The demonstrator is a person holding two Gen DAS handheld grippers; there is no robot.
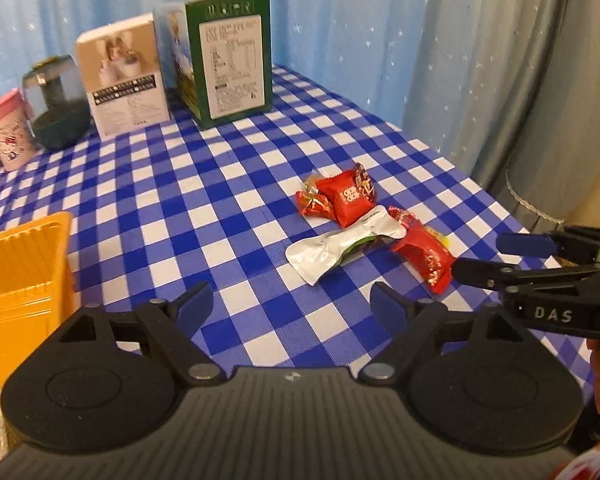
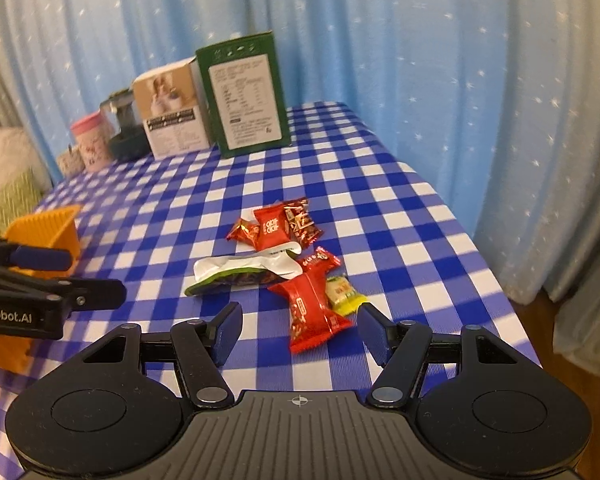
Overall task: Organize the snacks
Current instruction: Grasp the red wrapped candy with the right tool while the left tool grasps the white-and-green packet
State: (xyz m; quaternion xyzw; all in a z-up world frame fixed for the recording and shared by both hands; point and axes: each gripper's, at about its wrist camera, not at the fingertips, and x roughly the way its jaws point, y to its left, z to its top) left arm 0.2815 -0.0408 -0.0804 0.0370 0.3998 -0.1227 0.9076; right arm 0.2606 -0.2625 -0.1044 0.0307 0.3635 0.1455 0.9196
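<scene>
- Left gripper [image 1: 290,306]: jaws spread, nothing between them; it hangs over bare checked cloth [image 1: 220,184], near and left of the snacks.
- Right gripper [image 2: 298,330]: jaws spread, not pressing anything; the near end of a red packet [image 2: 314,312] lies between the pads.
- Snacks: a loose pile right of centre on the cloth. 1 silver pouch [image 2: 244,270] lies flat in the middle; 3 red packets [image 2: 274,226] touch each other on its far side; a yellow sweet [image 2: 344,294] lies just beside the near red packet, on its right.
- Orange tray [image 1: 28,264]: at the left edge, well apart from the pile.
- Far edge: green box [image 1: 234,60], white box [image 1: 126,76], dark jar [image 1: 58,106], pink cup [image 1: 8,128], all upright in a row.
</scene>
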